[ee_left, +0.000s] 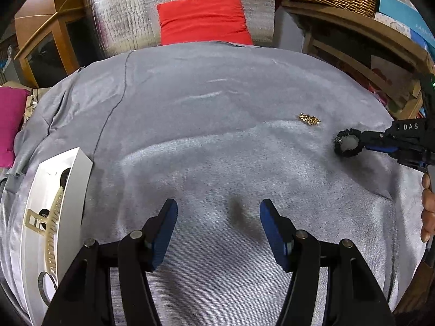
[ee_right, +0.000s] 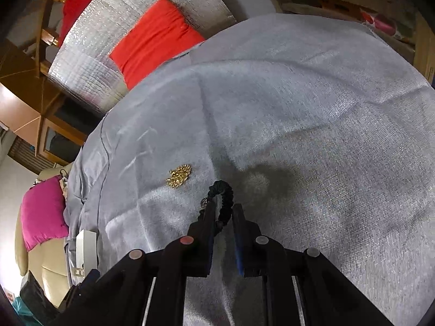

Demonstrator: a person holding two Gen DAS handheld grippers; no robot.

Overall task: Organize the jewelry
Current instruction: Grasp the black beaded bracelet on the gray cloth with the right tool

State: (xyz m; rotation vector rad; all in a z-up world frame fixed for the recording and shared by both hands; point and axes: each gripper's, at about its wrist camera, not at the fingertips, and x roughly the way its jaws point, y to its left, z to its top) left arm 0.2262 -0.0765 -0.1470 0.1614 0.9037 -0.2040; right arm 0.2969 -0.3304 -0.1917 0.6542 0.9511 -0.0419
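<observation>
Grey cloth [ee_left: 217,141] covers the whole worktop, creased and a little rumpled toward its left edge. The right tool [ee_right: 223,212] is nearly closed, its two fingers pinching a black ruffled hair tie [ee_right: 225,201]; the loop stands up out of the fingertips, and a small beaded or glittery bit shows at its left side. In the left wrist view the same hair tie [ee_left: 347,142] appears as a round black ring at the tip of the right tool [ee_left: 361,142], near the worktop's right edge, with part of a hand [ee_left: 428,209] visible behind it at the frame's edge; whether the ring touches the cloth cannot be told. A gold brooch-like ornament [ee_left: 309,119] lies flat on the cloth just beside the hair tie, on its far-left side, apart from it; in the right wrist view the ornament [ee_right: 179,176] sits left of the gripped loop. The left tool [ee_left: 218,217] hangs over the near middle of the worktop with its blue-padded fingers spread well apart and nothing between them. At the worktop's left edge stands a white tray [ee_left: 78,179] holding a pale gold comb [ee_left: 53,231], a gold rectangular clip, and some dark pieces too small to identify.
</observation>
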